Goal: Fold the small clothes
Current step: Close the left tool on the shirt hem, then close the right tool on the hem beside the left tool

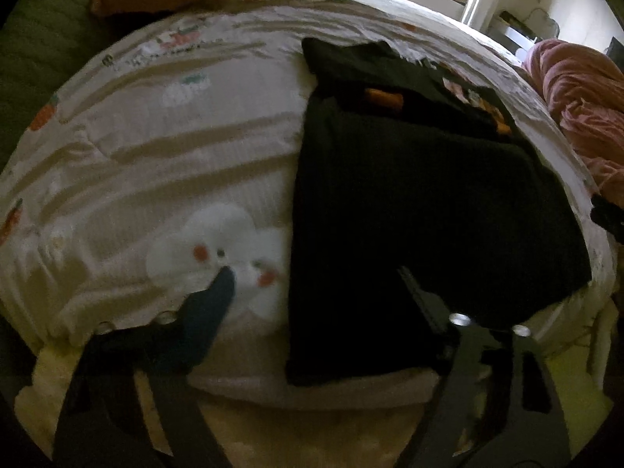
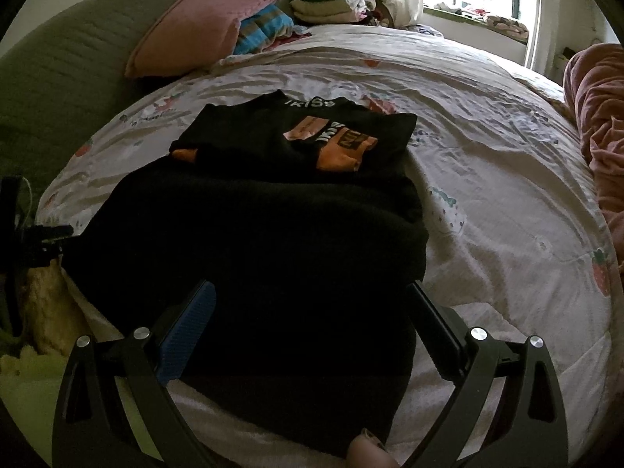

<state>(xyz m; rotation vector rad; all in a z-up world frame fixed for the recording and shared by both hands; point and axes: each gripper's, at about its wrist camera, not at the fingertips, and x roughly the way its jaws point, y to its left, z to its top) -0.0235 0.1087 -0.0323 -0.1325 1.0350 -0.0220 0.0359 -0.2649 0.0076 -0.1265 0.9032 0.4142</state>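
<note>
A black garment (image 2: 257,241) with an orange print lies partly folded on the bed; it also shows in the left wrist view (image 1: 409,202). Its lower part is doubled up over the printed upper part (image 2: 335,144). My right gripper (image 2: 308,292) is open and empty, its fingers spread just above the garment's near edge. My left gripper (image 1: 316,273) is open and empty at the garment's left edge, with its left finger (image 1: 218,288) over the sheet and its right finger (image 1: 421,296) over the black cloth. The left gripper also shows at the left edge of the right wrist view (image 2: 46,234).
The bed has a cream sheet (image 2: 487,179) printed with rabbits and strawberries. A pink pillow (image 2: 202,27) and stacked clothes (image 2: 327,4) lie at the head. A pink blanket (image 2: 600,124) is bunched on the right. A yellow fluffy rug (image 1: 312,436) lies by the bed.
</note>
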